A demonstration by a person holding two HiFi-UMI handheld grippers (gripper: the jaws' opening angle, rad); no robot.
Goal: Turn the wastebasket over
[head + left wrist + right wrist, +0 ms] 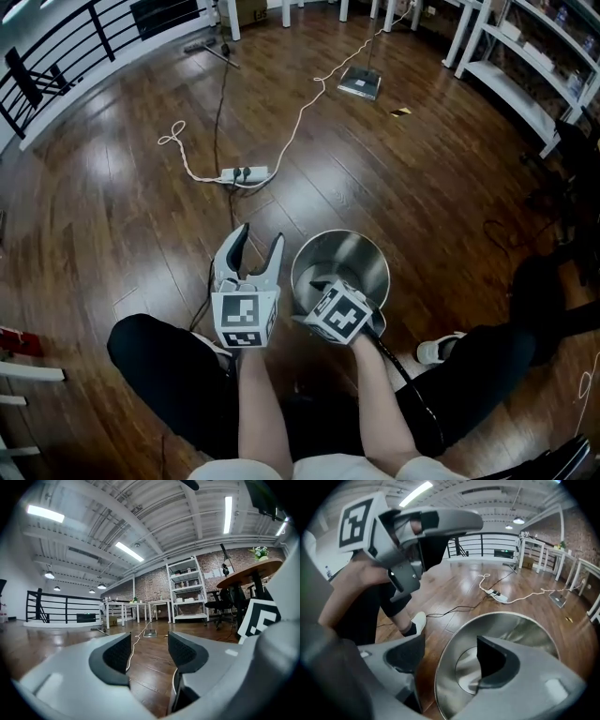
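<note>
Setting: wide wooden floor (112, 216), seen steeply from above, with a crouched or seated person's dark-trousered legs at the bottom edge.
Wastebasket: round, shiny steel wastebasket (352, 251), upright on the floor just ahead of the knees, open mouth facing up, apparently empty.
Right gripper: right gripper (450, 657) angled down over the near rim, jaws apart, one outside the wall and one inside the bowl, with the wall between them but not pinched.
Left gripper: left gripper (149, 654) held level just beside the basket's left side, jaws apart, with only floor showing between them.
Nearby: power strip (244, 174) and trailing white cable (302, 111) well ahead of the basket, and a white shoe (437, 349) near it on the right.
Task stage: probably the moment before the grip; basket not yet tipped.
Risk, slip: smooth curved metal, gripped at one spot on the rim. Likely to slide or swing out of the pads mid-flip if clamped lightly or too near the edge.
Risk, skid: hard floor under a light basket. May scoot away rather than tip unless steadied from the other side.
Risk, drop: if let go too high, probably a roll toward the cable.
</note>
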